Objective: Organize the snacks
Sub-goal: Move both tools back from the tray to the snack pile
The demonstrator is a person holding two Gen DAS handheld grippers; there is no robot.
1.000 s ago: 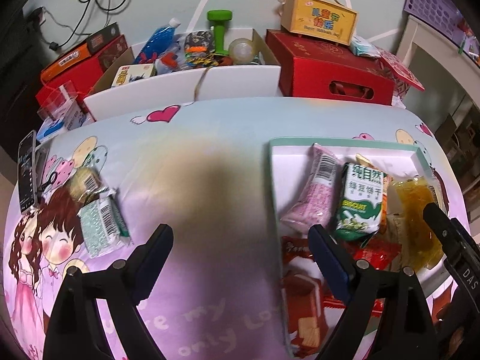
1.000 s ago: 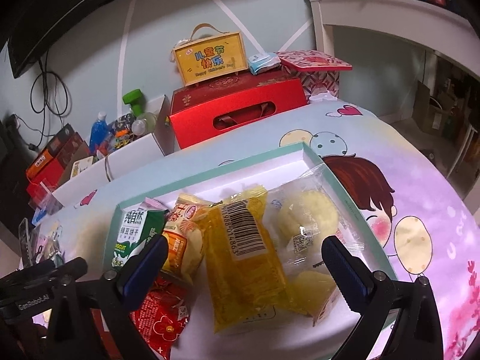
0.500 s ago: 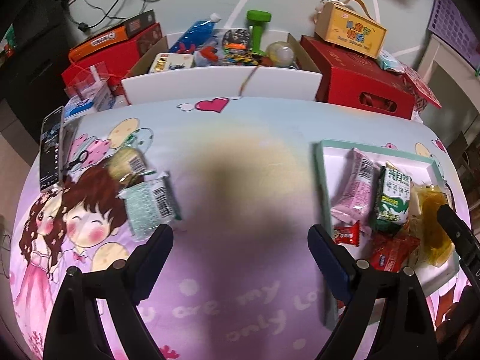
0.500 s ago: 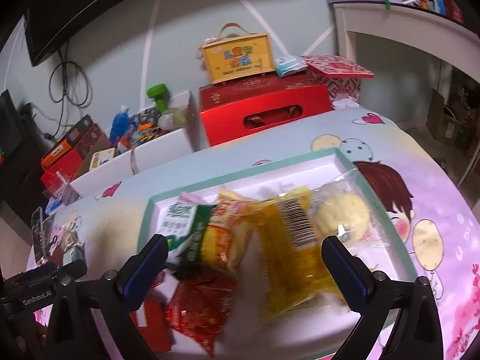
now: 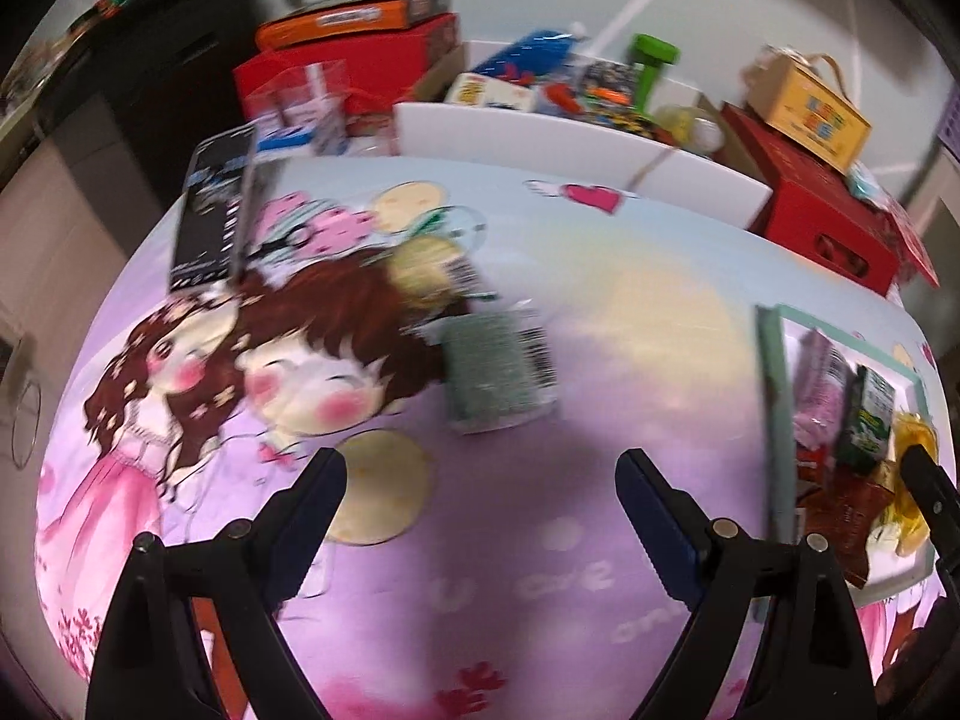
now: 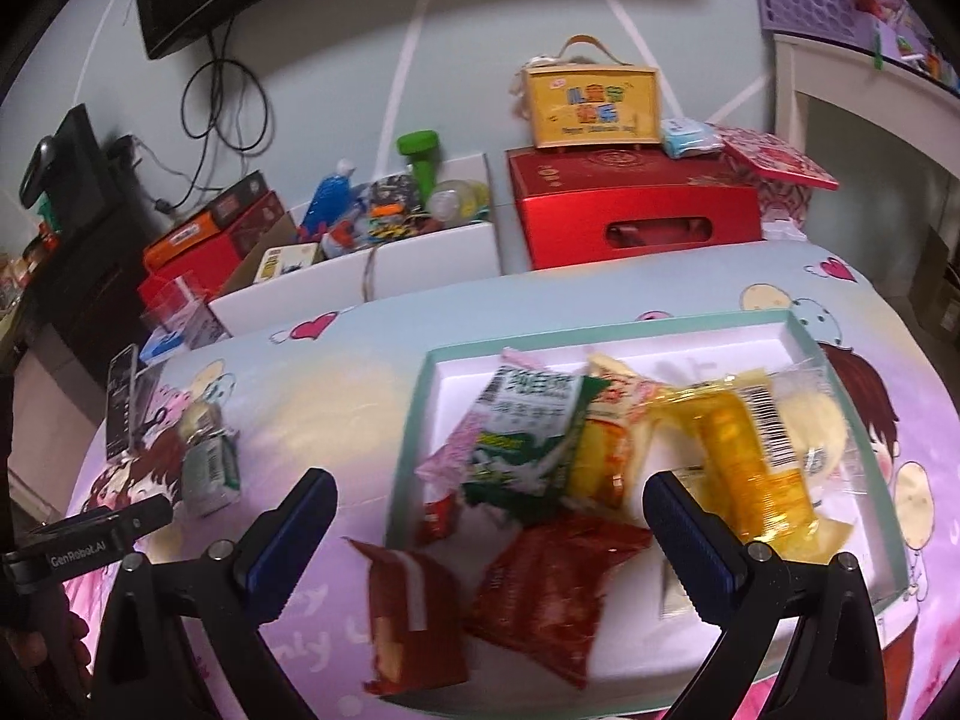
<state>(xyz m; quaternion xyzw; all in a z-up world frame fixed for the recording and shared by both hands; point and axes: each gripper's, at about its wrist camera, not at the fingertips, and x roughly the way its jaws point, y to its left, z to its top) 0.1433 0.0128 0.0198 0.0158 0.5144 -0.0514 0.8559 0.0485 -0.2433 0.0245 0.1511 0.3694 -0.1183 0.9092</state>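
You work over a table covered by a cartoon-print cloth; the left view is motion-blurred. Your left gripper stands wide apart and holds nothing, hovering over bare cloth. Just beyond its fingertips lies a green-speckled snack packet, with a round yellowish packet touching it on the far side; both lie well left of the tray.

Your right gripper is likewise spread wide and empty, poised over the tray's near left corner. A red biscuit packet overhangs that near rim. Inside the tray, a dark red pouch lies between the fingers, a green-and-white packet beyond it, and a yellow packet to the right.

Left of the tray, open cloth separates it from the two loose packets. Behind the tray, past the table's far edge, stand a white carton of oddments and a red box.
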